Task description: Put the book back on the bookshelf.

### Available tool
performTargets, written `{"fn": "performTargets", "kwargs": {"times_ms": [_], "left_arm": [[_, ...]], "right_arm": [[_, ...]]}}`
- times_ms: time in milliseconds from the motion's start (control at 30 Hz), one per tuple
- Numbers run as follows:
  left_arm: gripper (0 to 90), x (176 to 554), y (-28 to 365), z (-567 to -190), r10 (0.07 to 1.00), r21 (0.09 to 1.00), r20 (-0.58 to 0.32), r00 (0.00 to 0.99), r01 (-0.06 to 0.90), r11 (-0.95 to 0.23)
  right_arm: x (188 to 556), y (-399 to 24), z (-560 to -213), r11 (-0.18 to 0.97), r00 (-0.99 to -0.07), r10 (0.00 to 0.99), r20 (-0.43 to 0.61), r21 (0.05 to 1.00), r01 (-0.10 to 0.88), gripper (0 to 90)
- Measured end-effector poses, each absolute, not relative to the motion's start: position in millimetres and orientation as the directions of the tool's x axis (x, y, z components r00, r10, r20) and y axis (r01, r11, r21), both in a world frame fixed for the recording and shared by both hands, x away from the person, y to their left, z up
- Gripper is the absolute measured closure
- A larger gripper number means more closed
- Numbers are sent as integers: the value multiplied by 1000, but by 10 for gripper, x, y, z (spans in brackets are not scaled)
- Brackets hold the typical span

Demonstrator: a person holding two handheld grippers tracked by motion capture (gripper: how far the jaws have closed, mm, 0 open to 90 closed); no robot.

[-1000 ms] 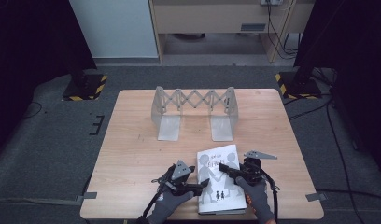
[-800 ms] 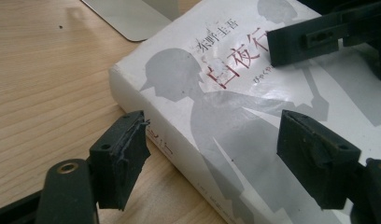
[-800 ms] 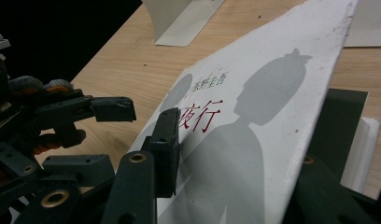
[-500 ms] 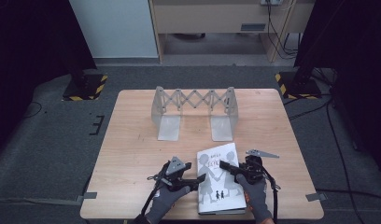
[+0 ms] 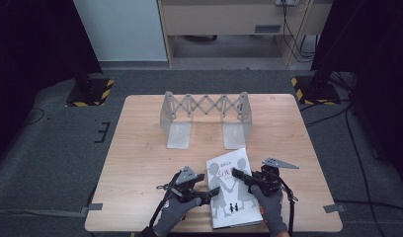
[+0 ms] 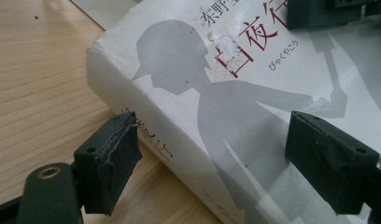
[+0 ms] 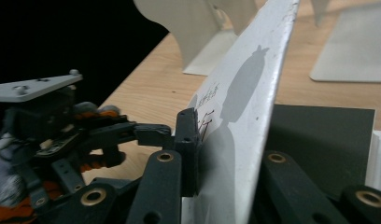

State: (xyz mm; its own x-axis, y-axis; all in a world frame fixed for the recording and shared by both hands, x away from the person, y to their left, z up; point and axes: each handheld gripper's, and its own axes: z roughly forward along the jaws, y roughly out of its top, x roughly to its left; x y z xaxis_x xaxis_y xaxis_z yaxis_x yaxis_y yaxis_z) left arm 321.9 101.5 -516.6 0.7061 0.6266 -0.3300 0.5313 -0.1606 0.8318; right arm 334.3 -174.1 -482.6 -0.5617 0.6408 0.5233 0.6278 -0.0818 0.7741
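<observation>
A white paperback book with grey silhouettes and red lettering lies near the table's front edge. My left gripper is open at the book's left side. In the left gripper view its jaws straddle the book, one by the spine and one over the cover. My right gripper reaches in from the right. In the right gripper view it is shut on the front cover, which stands raised off a dark inner page. The left gripper sits just beyond that cover.
A white folding book rack with two flat base plates stands at the back middle of the wooden table. Bare wood lies to the left and right of the book. Dark floor and stands surround the table.
Both hands have shifted only slightly. The left gripper's jaws have edged closer to the book's left side. The book stays in place.
</observation>
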Motion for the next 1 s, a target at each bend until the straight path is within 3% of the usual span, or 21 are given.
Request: {"fn": "performTargets", "kwargs": {"times_ms": [333, 533, 767, 1000], "left_arm": [[0, 3206, 986, -5174, 591, 828, -358, 723, 538, -157], [0, 3213, 992, -5192, 574, 806, -415, 706, 578, -129], [0, 3208, 979, -5242, 478, 766, -502, 721, 627, -142], [0, 3263, 979, -5349, 467, 750, -540, 700, 652, -109]], "right_arm": [[3271, -1744, -4761, -82, -638, 586, 500, 819, 568, 798], [3250, -1754, -4757, -91, -650, 576, 495, 829, 551, 799], [3220, -1774, -4723, -92, -704, 527, 476, 856, 509, 807], [3303, -1804, -4805, -113, -661, 531, 530, 818, 565, 794]]}}
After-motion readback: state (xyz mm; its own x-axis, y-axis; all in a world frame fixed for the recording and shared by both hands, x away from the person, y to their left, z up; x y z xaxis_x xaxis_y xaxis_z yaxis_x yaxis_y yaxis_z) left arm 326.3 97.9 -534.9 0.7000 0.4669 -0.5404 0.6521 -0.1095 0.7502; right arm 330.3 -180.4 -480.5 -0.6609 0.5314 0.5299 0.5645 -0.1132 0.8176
